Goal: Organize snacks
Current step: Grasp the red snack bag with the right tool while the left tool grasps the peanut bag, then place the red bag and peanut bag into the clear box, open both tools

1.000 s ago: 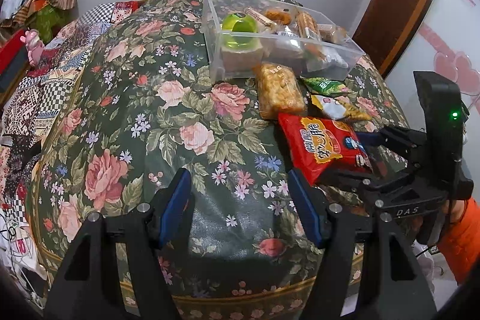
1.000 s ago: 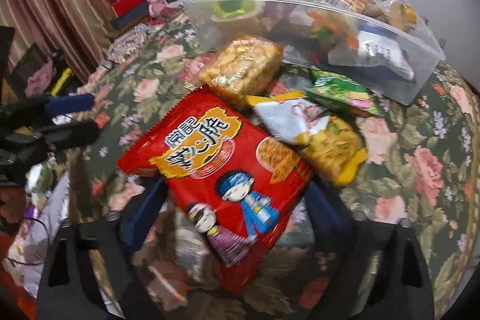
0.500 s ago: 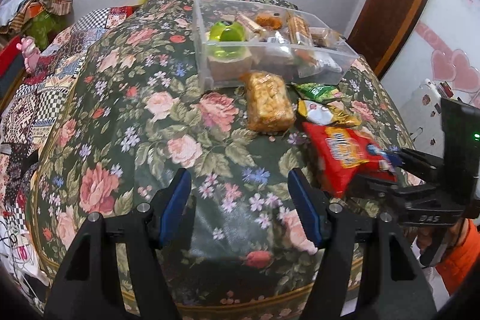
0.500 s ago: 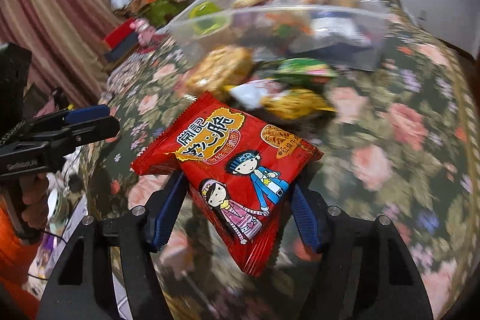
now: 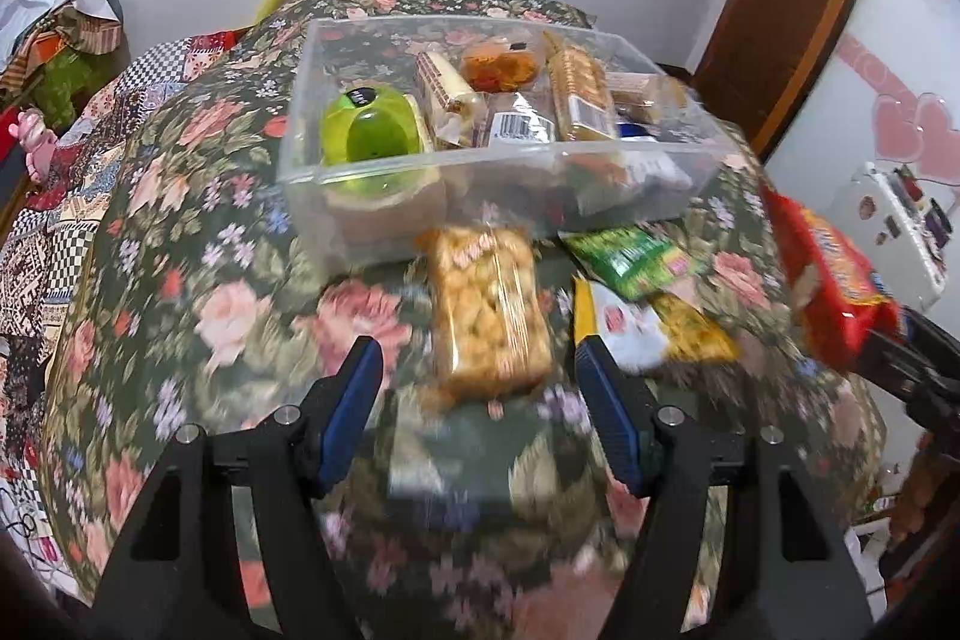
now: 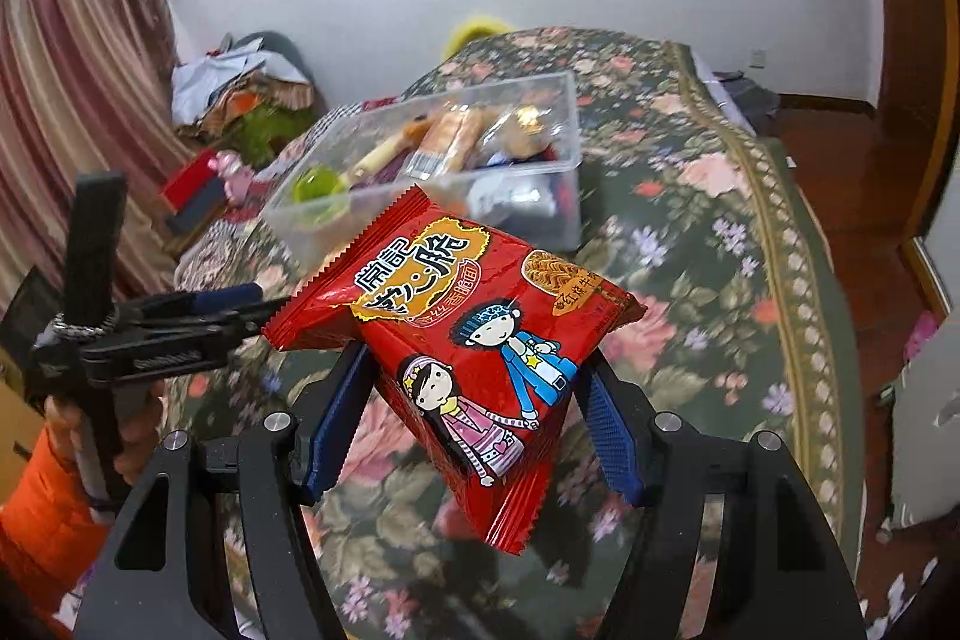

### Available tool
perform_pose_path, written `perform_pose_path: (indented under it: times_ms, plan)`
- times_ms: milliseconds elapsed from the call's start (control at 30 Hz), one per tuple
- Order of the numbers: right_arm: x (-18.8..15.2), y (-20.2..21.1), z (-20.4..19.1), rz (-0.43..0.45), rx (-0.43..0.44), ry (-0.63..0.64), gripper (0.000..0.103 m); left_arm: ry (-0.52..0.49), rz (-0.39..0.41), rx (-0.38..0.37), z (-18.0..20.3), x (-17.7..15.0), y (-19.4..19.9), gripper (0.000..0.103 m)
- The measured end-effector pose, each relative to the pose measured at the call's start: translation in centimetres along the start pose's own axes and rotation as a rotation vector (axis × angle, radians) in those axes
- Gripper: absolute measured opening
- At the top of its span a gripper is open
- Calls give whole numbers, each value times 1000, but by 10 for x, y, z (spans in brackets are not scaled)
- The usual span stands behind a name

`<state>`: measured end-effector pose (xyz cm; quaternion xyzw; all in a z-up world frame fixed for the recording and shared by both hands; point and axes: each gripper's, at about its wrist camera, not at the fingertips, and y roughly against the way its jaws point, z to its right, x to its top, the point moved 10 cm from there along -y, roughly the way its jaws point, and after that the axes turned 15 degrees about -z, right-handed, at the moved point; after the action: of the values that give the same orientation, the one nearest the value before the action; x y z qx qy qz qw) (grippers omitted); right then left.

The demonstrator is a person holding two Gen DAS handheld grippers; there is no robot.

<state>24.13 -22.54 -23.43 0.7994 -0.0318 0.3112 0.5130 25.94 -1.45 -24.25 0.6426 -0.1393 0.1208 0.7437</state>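
Observation:
My right gripper (image 6: 474, 400) is shut on a red noodle-snack packet (image 6: 468, 334) and holds it in the air above the floral tablecloth; the packet also shows at the right edge of the left wrist view (image 5: 831, 280). My left gripper (image 5: 480, 400) is open and empty, its jaws either side of a clear bag of golden puffed snacks (image 5: 489, 316) lying on the cloth. A clear plastic bin (image 5: 480, 160) with several snacks and a green cup stands behind the bag; it also shows in the right wrist view (image 6: 432, 160).
A green packet (image 5: 630, 259) and a yellow-white packet (image 5: 648, 334) lie on the cloth right of the golden bag. The floral-covered table (image 6: 690, 220) curves down at its edges. Clothes and a patchwork cover lie at the left. A wooden door stands at the right.
My right gripper has lifted the red packet off the cloth and higher toward the bin. My left gripper has moved forward and right, so the golden bag now lies between its jaws.

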Motion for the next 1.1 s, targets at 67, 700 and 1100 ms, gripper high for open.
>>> perform_pose_path:
  times_ms: [67,700,1100]
  plan:
    - [4,-2,4,9,-2,-10,65,4,-12,1,1,7,-11,66]
    - [38,-2,3,69,35,-14,65,-6,36,14,-2,17,-8,44]
    - [83,11,-20,153,56,29,65,-18,209,17,-7,57,79,44]
